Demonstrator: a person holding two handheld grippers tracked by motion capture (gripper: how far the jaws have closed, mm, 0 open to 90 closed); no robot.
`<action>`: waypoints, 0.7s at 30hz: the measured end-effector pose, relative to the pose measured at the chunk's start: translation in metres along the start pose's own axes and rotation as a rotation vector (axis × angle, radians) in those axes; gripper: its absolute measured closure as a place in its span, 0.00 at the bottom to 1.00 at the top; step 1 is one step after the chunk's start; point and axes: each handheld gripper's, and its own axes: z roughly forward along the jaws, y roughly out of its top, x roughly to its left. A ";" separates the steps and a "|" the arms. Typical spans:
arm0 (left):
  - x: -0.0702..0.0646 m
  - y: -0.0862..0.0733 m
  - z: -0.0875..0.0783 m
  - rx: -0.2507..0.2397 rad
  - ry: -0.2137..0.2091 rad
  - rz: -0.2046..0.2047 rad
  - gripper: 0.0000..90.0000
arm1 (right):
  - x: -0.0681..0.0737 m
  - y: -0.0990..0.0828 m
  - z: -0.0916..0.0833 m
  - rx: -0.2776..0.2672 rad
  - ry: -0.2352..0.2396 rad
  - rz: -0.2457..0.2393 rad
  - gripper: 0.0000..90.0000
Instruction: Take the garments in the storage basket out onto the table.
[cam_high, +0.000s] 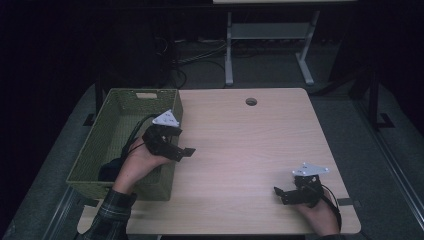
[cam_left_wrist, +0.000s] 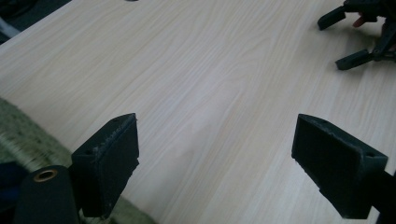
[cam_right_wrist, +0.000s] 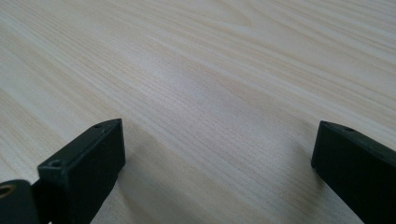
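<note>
While both my hands hover with nothing in them, my left claw (cam_high: 186, 151) hangs spread wide just past the near right rim of the green woven rectangular basket (cam_high: 112, 134), its jaws pointing out over the pale wood-grain counter (cam_high: 240, 150). Behind and beneath that claw, inside the basket, lies a dark bundle (cam_high: 107, 171) that I cannot make out; it looks like the thing nearest my left hand. My right claw (cam_high: 278, 193) is spread just as wide, low over the bare counter near its front edge, well apart from the left one and facing it; between its jaws I see only wood grain.

As I judge it, the risk sits on my left side. That claw's cable trails back into the basket, and a quick swing could snag it on the woven rim and drag or tip the light basket toward the counter's left edge. Dropping my right claw further could scrape its jaws on the wood.
</note>
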 end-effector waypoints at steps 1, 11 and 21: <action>0.001 -0.001 -0.002 0.003 0.005 -0.001 0.16 | 0.000 0.000 0.000 0.000 0.000 0.000 0.03; 0.014 -0.007 -0.020 -0.012 0.040 -0.012 0.16 | 0.000 0.000 0.000 0.000 0.000 0.000 0.03; 0.025 -0.016 -0.034 -0.015 0.073 -0.028 0.17 | 0.000 0.000 0.000 0.000 0.000 0.000 0.03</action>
